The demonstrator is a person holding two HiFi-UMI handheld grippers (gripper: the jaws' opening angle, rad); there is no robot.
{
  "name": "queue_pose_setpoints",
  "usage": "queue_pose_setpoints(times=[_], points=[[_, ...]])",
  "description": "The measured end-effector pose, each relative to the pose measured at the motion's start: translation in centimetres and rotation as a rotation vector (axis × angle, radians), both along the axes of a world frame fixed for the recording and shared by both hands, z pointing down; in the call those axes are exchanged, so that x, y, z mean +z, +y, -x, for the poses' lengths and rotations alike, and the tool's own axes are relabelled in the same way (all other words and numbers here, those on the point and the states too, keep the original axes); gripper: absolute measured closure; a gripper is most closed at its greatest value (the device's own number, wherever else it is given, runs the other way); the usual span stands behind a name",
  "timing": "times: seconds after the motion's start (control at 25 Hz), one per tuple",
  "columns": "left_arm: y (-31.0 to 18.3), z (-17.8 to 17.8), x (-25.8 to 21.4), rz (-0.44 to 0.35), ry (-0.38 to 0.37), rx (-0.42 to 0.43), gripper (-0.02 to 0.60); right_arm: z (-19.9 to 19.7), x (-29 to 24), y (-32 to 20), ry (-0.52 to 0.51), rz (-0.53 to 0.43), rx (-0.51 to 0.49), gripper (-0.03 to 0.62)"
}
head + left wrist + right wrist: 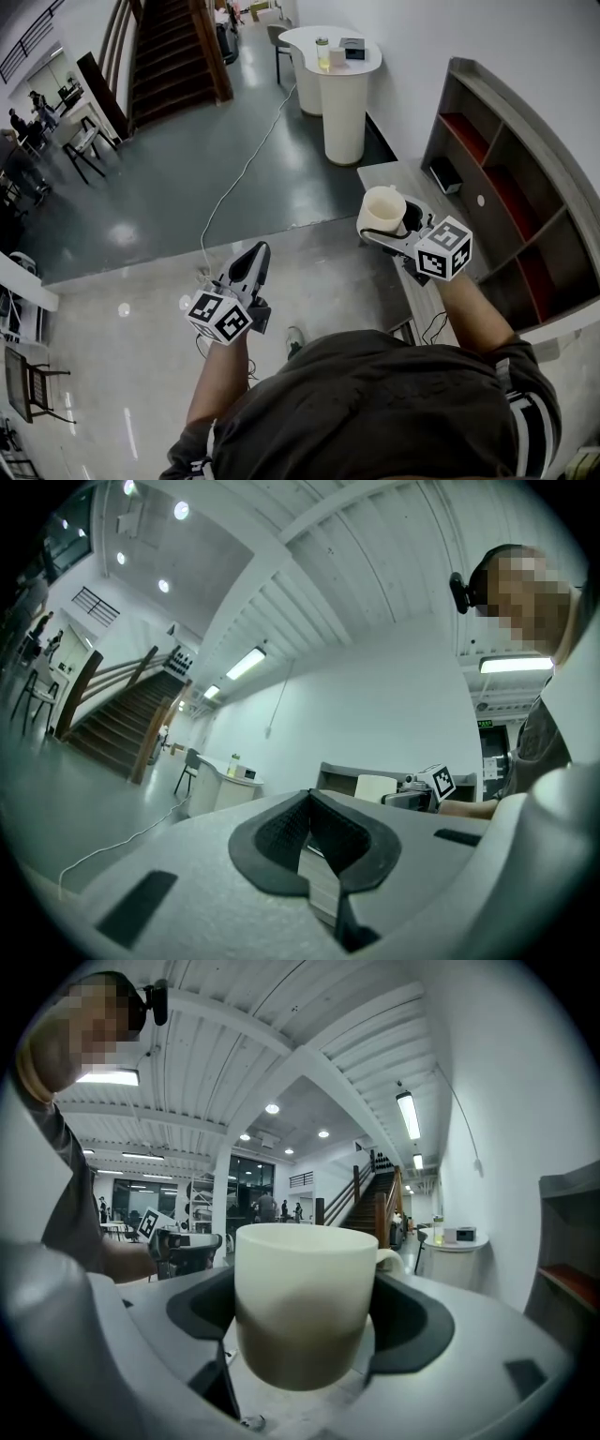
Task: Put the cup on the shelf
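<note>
Cup (382,210), cream-white and upright, is clamped by its sides between the jaws of the right gripper (401,228). Its open mouth faces up, and in the right gripper view its handle shows at the far right side. From the head view the cup hangs in the air over the near edge of a grey counter (386,174), not yet on the shelf (511,141), which stands just beyond with red-lined compartments. The left gripper (253,258) is held out over the floor, well apart from the cup, with its jaws closed together on nothing. A white cable (234,183) trails across the dark floor toward a round white table (345,103), and stairs (169,47) rise behind.
</note>
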State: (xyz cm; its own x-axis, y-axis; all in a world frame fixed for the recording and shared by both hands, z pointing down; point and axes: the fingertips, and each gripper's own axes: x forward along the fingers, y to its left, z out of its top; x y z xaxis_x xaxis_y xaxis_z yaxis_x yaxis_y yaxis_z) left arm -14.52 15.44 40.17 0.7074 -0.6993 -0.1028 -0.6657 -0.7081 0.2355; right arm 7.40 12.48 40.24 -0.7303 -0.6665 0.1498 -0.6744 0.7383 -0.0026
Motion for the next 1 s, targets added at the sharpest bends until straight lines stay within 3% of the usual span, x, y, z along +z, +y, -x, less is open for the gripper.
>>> queue_pose_setpoints(times=[0.36,0.68,1.0], points=[[-14.7,7.3,-1.9,-0.014,-0.010,0.103,0.581,7.9,-2.5,-12.5,-0.026,-0.023,0.063,0.177],[-25.2,12.5,-1.6,-0.007,-0.024,0.137,0.581,12.8,-2.4,-22.5,-0.037,-0.020,0.088,0.177],[-32.8,12.8,-0.2,0.030,-0.020,0.120,0.581,12.8,-1.4,-30.3,-0.033,0.009,0.070,0.177]])
